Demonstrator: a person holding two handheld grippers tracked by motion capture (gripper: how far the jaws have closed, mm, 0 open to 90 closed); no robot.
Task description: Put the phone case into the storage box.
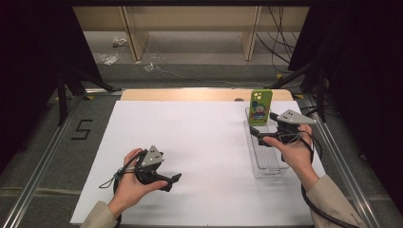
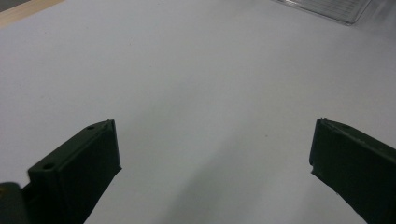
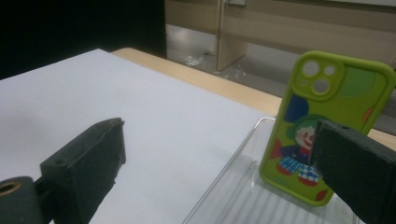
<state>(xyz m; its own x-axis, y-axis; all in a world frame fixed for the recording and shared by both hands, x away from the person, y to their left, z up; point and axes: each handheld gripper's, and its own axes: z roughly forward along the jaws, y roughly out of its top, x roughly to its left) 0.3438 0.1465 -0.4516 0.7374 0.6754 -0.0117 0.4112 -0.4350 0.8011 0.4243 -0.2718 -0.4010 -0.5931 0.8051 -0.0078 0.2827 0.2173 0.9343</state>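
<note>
One green phone case (image 1: 260,107) upright in clear tray (image 1: 266,164); right tool (image 1: 267,128) & left tool (image 1: 172,181) wide, empty.

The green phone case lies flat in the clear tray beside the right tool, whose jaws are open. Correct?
Not quite. The green phone case stands upright at the far end of the clear tray, as the right gripper view shows. The right tool is beside it, jaws open.

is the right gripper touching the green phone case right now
Cannot tell. In the right gripper view, one jaw of the open right gripper overlaps the phone case standing in the clear tray, hiding any gap.
</note>
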